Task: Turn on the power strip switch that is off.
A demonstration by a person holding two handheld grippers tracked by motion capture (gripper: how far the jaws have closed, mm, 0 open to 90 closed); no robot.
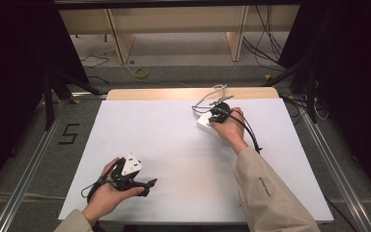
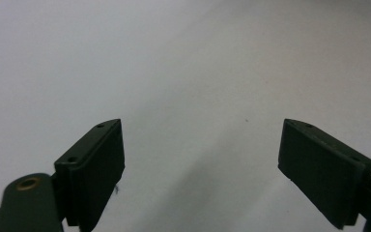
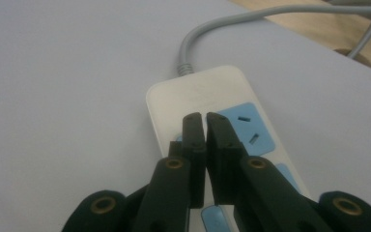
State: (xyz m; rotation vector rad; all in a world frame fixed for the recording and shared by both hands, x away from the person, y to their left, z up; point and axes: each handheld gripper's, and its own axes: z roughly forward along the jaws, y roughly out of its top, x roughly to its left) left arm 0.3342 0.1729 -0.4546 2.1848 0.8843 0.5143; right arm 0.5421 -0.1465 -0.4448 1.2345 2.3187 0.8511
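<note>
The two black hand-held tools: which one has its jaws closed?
The right tool, above the white power strip with blue sockets, has its jaws pressed together. The left tool holds its jaws wide apart over the bare white table.

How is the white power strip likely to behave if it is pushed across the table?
The power strip lies flat and low, so it would probably slide rather than tip or roll. Its casing looks like rigid plastic, so likely stiff. The grey cord curves loosely from one end, so it would probably flex and drag behind. The right hand-held gripper hovers shut above it.

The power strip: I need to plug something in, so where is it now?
In the high view the power strip lies far right on the white table, under the right gripper, its grey cable trailing toward the far edge.
</note>
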